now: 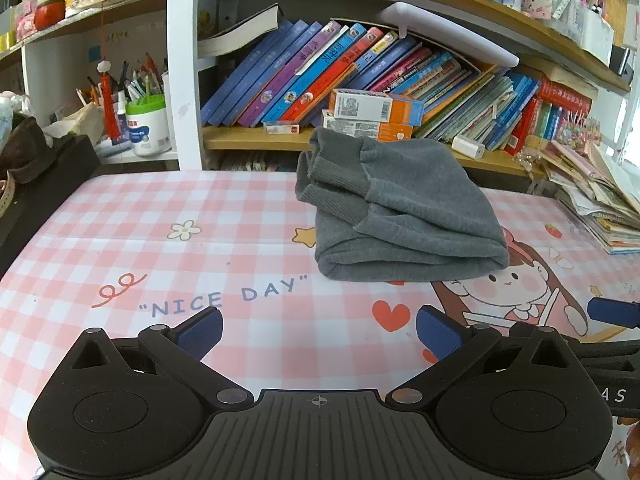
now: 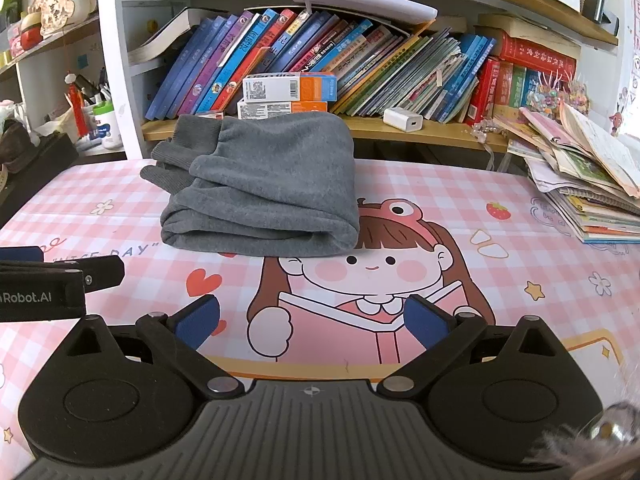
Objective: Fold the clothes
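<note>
The left gripper [image 1: 319, 334] hangs just above the worktop [image 1: 120, 240] with its two blue-padded fingers [image 1: 202, 334] spread wide apart, nothing between them and nothing touched; only the pink checked cloth with its "NICE DAY" lettering [image 1: 224, 298] shows in the gap. The right gripper [image 2: 312, 322] is the same: its fingers [image 2: 426, 326] stand wide apart and hold nothing, poised over the printed cartoon girl [image 2: 368, 268] on the cloth. The two tools sit side by side, the left one's black body entering the right wrist view at 9 o'clock, and a blue tip of the right one showing in the left wrist view at 3 o'clock. The grey garment [image 1: 396, 208] lies folded into a thick, compact bundle on the worktop, well apart from both grippers: toward 1 o'clock from the left gripper and toward 11 o'clock from the right [image 2: 260, 188]. Its ribbed cuffs [image 2: 168, 168] stick out at the left side of the bundle, and the rounded fold edge faces the grippers. Behind it at 12 o'clock stands a bookshelf [image 1: 256, 142] of leaning books, with two white-and-orange boxes [image 2: 290, 94] stacked just beyond the bundle. A pile of booklets [image 2: 592, 184] rests at 2 o'clock on the worktop's edge.
</note>
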`<action>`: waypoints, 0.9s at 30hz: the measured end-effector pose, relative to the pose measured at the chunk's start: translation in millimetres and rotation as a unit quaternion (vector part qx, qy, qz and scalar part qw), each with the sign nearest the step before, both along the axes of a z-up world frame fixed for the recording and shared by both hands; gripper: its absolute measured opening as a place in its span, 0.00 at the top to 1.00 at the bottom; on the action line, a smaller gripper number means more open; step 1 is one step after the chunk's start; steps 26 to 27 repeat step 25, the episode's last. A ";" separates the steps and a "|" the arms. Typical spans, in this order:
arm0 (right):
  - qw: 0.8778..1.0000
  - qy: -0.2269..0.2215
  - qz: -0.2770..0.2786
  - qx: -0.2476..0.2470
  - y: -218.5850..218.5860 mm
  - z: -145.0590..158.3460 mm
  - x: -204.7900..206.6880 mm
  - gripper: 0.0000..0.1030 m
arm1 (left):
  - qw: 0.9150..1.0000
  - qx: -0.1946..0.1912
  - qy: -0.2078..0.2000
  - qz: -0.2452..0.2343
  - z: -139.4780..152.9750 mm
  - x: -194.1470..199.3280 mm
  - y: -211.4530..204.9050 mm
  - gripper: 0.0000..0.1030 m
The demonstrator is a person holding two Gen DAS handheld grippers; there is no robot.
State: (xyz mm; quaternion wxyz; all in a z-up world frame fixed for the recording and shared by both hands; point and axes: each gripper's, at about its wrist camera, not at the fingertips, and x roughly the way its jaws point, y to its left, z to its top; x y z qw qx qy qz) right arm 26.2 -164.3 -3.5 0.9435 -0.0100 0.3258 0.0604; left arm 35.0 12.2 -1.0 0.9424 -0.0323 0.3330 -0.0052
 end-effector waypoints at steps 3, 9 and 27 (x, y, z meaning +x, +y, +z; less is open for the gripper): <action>1.000 0.001 0.000 0.001 0.0 0.0 -0.1 0.04 | 1.000 0.000 0.000 -0.001 0.0 0.1 -0.1 0.00; 1.000 0.001 0.001 0.001 0.4 -0.2 -0.3 0.04 | 1.000 0.008 -0.005 -0.003 0.4 -1.0 -1.3 0.00; 1.000 0.004 0.008 -0.004 3.4 -0.9 -1.8 0.03 | 1.000 -0.014 -0.017 -0.014 3.3 -3.4 -1.1 0.00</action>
